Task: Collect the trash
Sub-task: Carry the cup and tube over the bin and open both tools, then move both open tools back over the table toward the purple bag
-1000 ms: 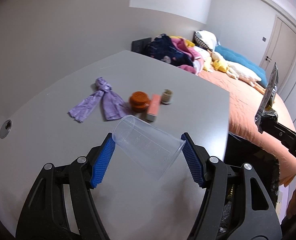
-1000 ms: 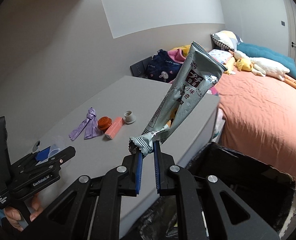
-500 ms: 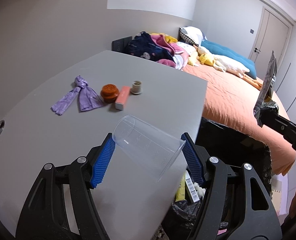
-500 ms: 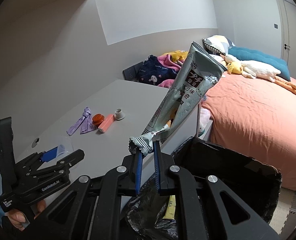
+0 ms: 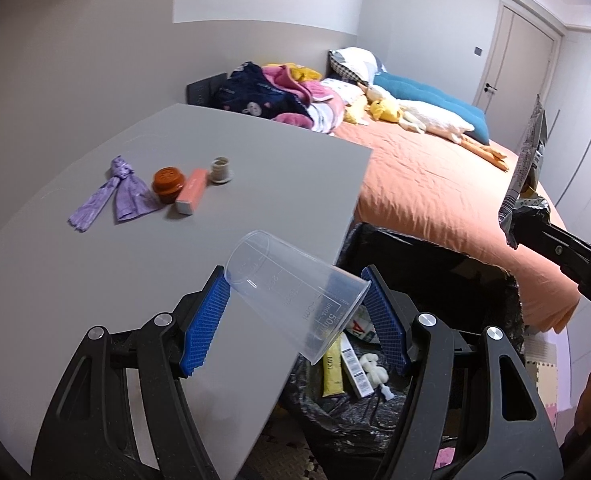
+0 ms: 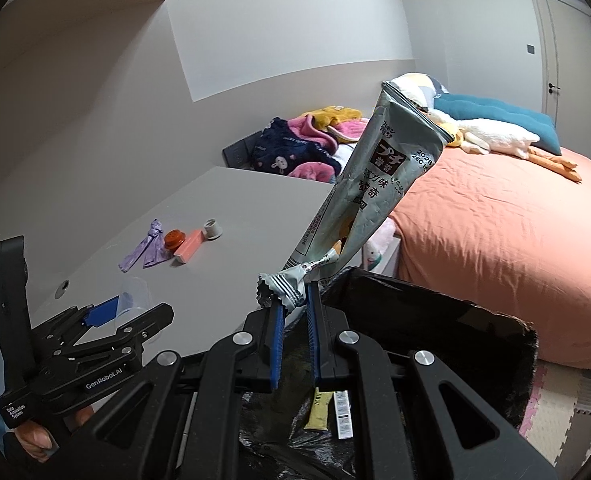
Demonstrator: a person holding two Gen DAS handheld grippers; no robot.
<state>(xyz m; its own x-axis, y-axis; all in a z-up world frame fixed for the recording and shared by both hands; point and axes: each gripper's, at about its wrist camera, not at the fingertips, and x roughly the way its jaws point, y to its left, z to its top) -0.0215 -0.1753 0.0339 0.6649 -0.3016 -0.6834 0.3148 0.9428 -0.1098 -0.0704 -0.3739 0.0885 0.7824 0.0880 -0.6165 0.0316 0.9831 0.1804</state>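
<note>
- Trash goes into the black-lined bin (image 5: pixel 435 248) that sits below and ahead of both grippers, off the desk's edge; it already holds a yellow tube (image 6: pixel 318 409), a small white box (image 6: pixel 342 414) and some white scraps, so I judge the collecting to be well under way.
- Left gripper (image 5: pixel 297 322): its blue pads are closed on a clear plastic cup (image 5: pixel 295 292), which lies sideways between them with its mouth tilted down toward the bin. Held across its width like this, the thin wall is braced and the cup can fall straight out once the pads part.
- From this gripper the cup hangs over the corner of the desk (image 5: pixel 255 184), with the bin just beyond on the right and lower.
- Right gripper (image 6: pixel 293 312): its pads stand nearly together and pinch the crimped bottom seam of a grey snack wrapper (image 6: pixel 379 184), which stands up and away from the fingers. The flat seam is probably the firmest part of such a limp pack.
- Directly under this gripper is the bin's open mouth, so letting go here should land the wrapper inside.
- Far ahead and to the left of both grippers, on the desk, lie a purple cloth (image 5: pixel 119 192), an orange lid (image 5: pixel 168 179), a pink block (image 5: pixel 193 192) and a small grey cap (image 5: pixel 220 169), close together and untouched.
</note>
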